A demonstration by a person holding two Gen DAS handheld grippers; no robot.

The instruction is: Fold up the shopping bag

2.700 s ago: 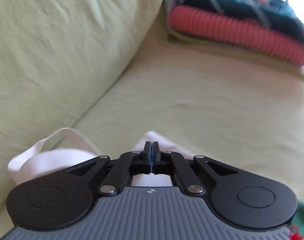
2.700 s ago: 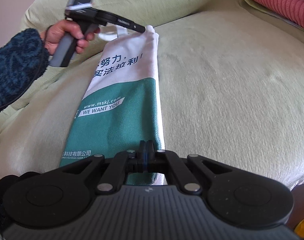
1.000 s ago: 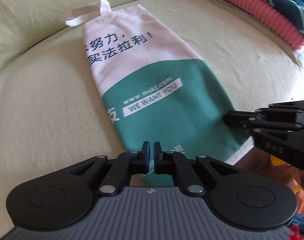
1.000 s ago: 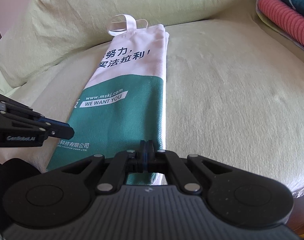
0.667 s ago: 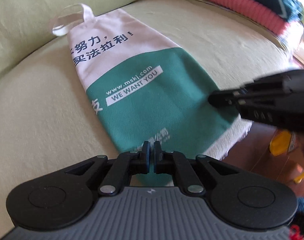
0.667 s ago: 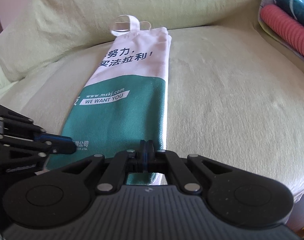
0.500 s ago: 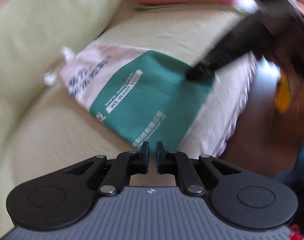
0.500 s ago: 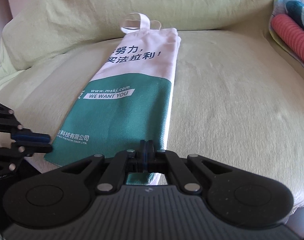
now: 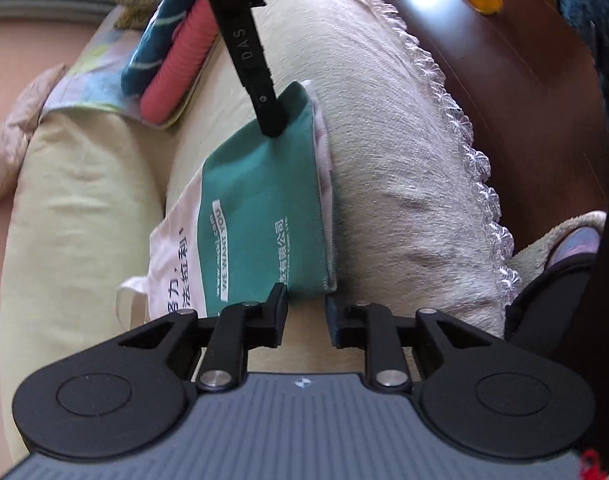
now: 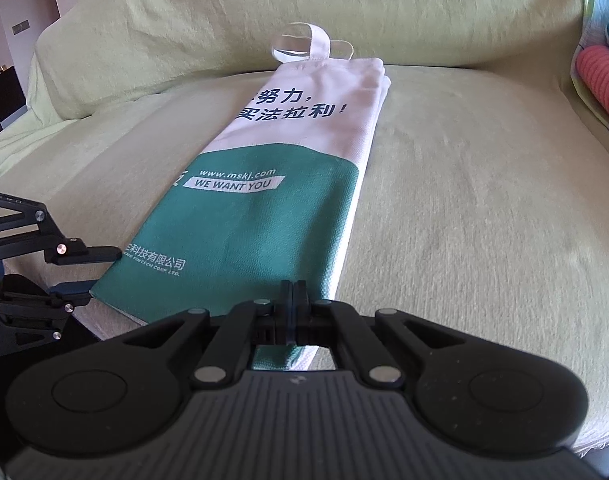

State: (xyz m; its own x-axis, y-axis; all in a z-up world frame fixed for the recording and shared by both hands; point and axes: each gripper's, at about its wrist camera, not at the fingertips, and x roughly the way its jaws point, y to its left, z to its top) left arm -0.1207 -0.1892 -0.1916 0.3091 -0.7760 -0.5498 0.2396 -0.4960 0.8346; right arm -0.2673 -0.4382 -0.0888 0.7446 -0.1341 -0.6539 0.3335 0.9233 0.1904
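The shopping bag (image 10: 272,200) lies flat on the sofa seat cushion (image 10: 484,208), folded to a long narrow strip, handles (image 10: 304,42) toward the backrest. Its near right corner is hidden under the right gripper (image 10: 290,300), whose jaws are closed on that corner. The bag's far layers and handle loops are hard to separate. At the bag's near left corner, the left gripper (image 9: 306,312) is opening; the corner sits at its jaw gap, not pinched. Folded textiles (image 9: 176,56) lie beyond the bag on the cushion. Legible print on the bag: "www.mskj.com", "WE WANT YOU", plus Chinese characters. The right gripper's finger reads "DAS".
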